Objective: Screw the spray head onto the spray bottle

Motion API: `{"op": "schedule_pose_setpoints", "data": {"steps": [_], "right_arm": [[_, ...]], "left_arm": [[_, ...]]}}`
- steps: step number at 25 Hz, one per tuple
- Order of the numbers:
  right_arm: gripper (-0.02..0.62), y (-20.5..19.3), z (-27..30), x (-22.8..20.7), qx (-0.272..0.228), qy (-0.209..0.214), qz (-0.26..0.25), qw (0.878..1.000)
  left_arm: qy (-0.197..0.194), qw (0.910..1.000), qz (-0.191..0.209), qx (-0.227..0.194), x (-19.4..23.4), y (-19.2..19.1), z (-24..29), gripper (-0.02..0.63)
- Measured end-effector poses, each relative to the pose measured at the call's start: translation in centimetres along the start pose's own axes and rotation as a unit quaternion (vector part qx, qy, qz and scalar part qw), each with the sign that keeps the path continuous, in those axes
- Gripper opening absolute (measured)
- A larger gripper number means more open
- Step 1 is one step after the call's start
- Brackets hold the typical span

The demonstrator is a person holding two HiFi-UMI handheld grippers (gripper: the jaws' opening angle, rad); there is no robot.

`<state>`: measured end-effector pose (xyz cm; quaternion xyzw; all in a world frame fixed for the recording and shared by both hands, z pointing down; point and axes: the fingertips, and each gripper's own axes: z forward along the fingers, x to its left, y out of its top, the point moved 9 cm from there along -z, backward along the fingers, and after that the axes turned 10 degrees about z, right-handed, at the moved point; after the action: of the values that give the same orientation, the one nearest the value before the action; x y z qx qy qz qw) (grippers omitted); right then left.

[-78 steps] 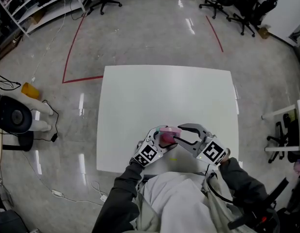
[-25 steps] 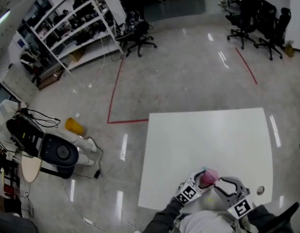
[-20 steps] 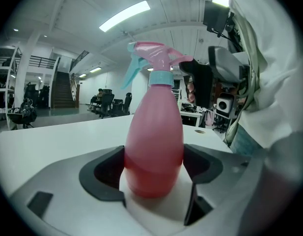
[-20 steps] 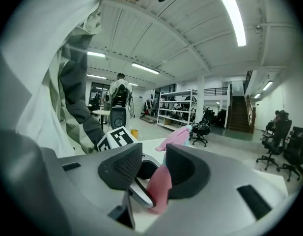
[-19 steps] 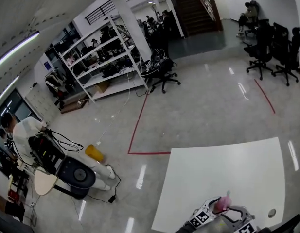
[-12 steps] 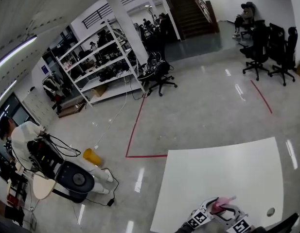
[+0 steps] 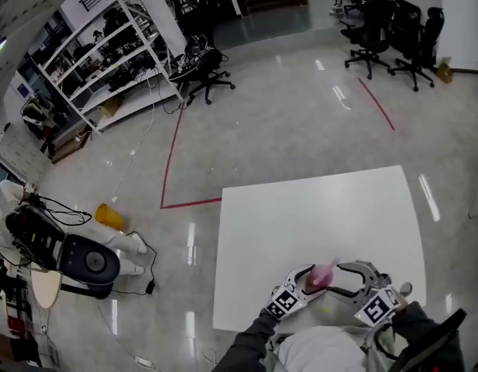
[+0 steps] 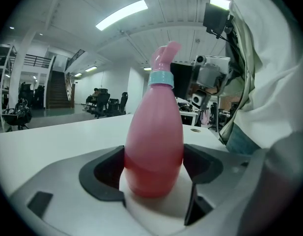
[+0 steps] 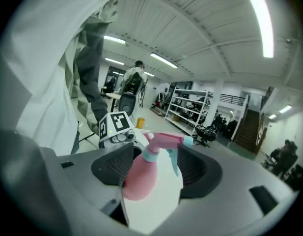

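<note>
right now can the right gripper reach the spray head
Likely yes: the right gripper has just been opening its jaws and the spray head stands between them, nothing blocking, while the left gripper holds the spray bottle.

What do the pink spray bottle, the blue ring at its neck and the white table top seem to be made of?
Spray bottle: likely plastic, pink, glossy; soft highlights run along its body.
Collar ring: probably opaque plastic, light blue, with a dull sheen.
Table top: smooth, white, matt, perhaps laminate; its core does not show.
</note>
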<state>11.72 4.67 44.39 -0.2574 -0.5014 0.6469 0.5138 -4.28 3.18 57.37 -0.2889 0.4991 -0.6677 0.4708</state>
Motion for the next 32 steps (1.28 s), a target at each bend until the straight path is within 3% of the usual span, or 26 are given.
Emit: {"op": "schedule_pose_setpoints", "data": {"steps": [3, 7, 13, 18, 21, 24, 26, 29, 32], "right_arm": [[0.259, 1.5, 0.9, -1.6, 0.014, 0.040, -0.034, 0.999], [0.265, 2.7, 1.7, -2.1, 0.030, 0.055, -0.055, 0.996], [0.296, 2.0, 1.8, -1.1, 0.024, 0.021, -0.041, 0.999], [0.296, 2.6, 0.4, -2.5, 0.035, 0.028, -0.062, 0.997], [0.302, 3.7, 0.8, -3.4, 0.041, 0.056, -0.120, 0.990], [0.305, 4.6, 1.9, -3.1, 0.055, 0.098, -0.187, 0.976], [0.305, 4.7, 2.4, -2.9, 0.064, 0.121, -0.201, 0.970], [0.305, 4.2, 2.8, -2.5, 0.069, 0.137, -0.173, 0.973], [0.305, 3.8, 2.1, -2.1, 0.056, 0.125, -0.096, 0.986]], "left_arm": [[-0.015, 0.9999, -0.001, 0.003, -0.6, 0.3, 0.3, 0.383], [-0.022, 0.9997, 0.003, 0.013, -0.9, 0.5, 0.1, 0.383], [-0.025, 0.9996, 0.005, 0.012, -0.9, 0.7, -0.3, 0.383], [-0.032, 0.9994, 0.010, 0.012, -1.0, 0.9, -0.4, 0.383], [-0.038, 0.9991, 0.012, 0.014, -0.9, 0.8, -0.2, 0.383], [-0.044, 0.9989, 0.012, 0.013, -0.9, 0.6, -0.2, 0.383], [-0.045, 0.9988, 0.011, 0.013, -1.0, 0.4, -0.3, 0.383], [-0.045, 0.9988, 0.016, 0.013, -1.4, -0.4, -0.3, 0.383], [-0.046, 0.9986, 0.020, 0.015, -1.8, -0.5, -0.3, 0.383]]}}
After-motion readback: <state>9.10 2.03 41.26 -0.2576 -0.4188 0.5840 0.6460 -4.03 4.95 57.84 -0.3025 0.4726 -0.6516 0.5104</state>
